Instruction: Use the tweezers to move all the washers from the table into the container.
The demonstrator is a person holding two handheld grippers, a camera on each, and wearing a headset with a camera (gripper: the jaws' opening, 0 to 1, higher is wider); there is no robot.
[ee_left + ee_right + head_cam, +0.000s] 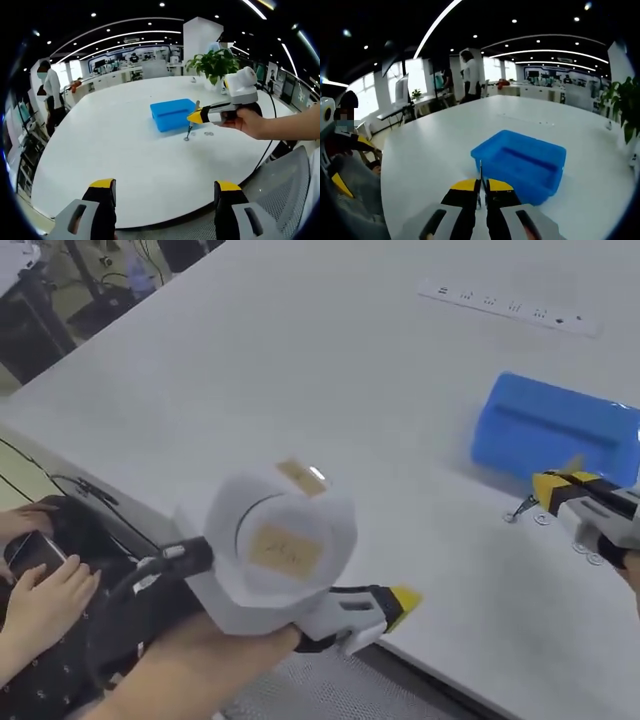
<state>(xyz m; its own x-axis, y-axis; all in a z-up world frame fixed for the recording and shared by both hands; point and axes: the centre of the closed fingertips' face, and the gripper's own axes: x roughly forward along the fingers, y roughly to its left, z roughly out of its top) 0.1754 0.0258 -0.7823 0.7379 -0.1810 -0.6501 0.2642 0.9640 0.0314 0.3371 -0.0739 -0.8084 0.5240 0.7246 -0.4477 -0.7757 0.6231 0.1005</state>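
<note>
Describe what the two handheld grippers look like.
Both match: pale grey bodies, black jaws tipped yellow. The left gripper has a bulky white faceted top bearing tan stickers and a black cable. The right gripper has the same white top and a black lead; the forearm behind it is bare.

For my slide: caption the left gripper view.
Open left gripper faces the white table as the right gripper holds tweezers beside the blue container.

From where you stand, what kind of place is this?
Likely an open-plan office or showroom: a large white round table, curved ceiling light strips, a potted plant, and a person standing beyond it.
</note>
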